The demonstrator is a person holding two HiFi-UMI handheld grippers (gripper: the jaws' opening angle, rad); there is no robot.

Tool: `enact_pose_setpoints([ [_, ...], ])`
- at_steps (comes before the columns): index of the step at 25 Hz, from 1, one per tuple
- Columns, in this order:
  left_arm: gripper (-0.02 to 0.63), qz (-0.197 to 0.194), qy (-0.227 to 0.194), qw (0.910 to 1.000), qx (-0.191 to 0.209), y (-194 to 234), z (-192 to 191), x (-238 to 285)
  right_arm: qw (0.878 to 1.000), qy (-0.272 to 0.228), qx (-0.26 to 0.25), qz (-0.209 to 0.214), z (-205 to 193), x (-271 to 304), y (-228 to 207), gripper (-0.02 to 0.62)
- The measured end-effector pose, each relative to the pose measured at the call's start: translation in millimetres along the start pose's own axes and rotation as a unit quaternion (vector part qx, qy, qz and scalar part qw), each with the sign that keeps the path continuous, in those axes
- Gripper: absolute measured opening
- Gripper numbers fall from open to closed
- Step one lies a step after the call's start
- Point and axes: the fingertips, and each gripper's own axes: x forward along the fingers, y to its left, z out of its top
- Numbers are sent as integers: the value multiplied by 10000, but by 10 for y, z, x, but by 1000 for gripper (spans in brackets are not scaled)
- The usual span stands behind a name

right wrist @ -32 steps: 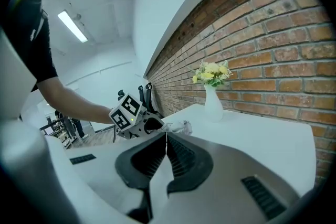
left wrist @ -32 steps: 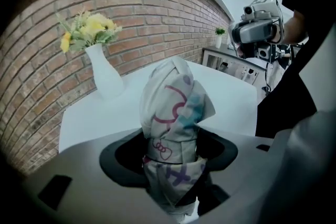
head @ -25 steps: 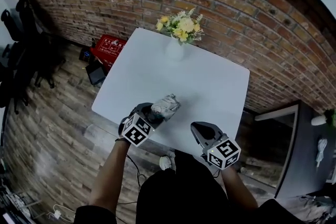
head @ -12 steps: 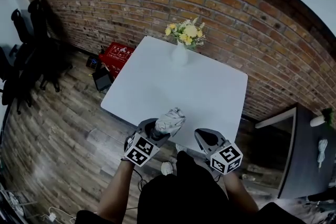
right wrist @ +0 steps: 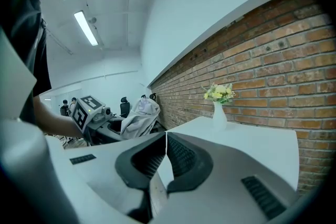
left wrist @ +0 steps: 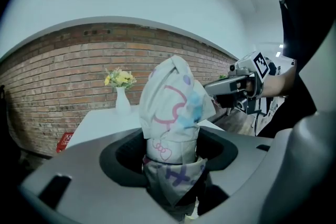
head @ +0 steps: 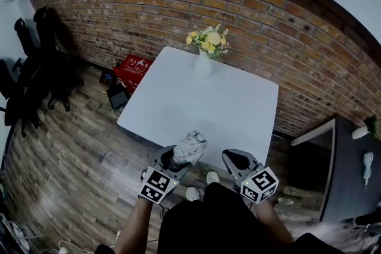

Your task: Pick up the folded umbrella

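Left tongs point(head: 177, 160) clamped on the folded umbrella point(head: 190, 147), its pale cover printed with pink loops and a purple cross, no readable words; held a second ago over the tabletop point(head: 208, 98), it now hangs at the near edge; right tongs point(head: 236, 157) together, empty.

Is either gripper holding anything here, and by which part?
The left gripper grips the folded umbrella near one end, the rest jutting forward; the right gripper is shut, empty.
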Motion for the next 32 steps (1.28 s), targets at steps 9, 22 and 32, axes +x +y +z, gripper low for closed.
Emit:
enact_pose_setpoints([
  [9,284,307,-490,9977,-361,-10,287,-100,9996,-293,10,48,177,-115,-157,23],
  [22,284,955,-1258,9778,-1374,-4,660,-148,9982,-502,-37,322,414,-448,-489,22],
  [32,284,1198,-1479,9696,-1538,-102,848,-118,9983,-502,-29,303,401,-593,-690,21],
])
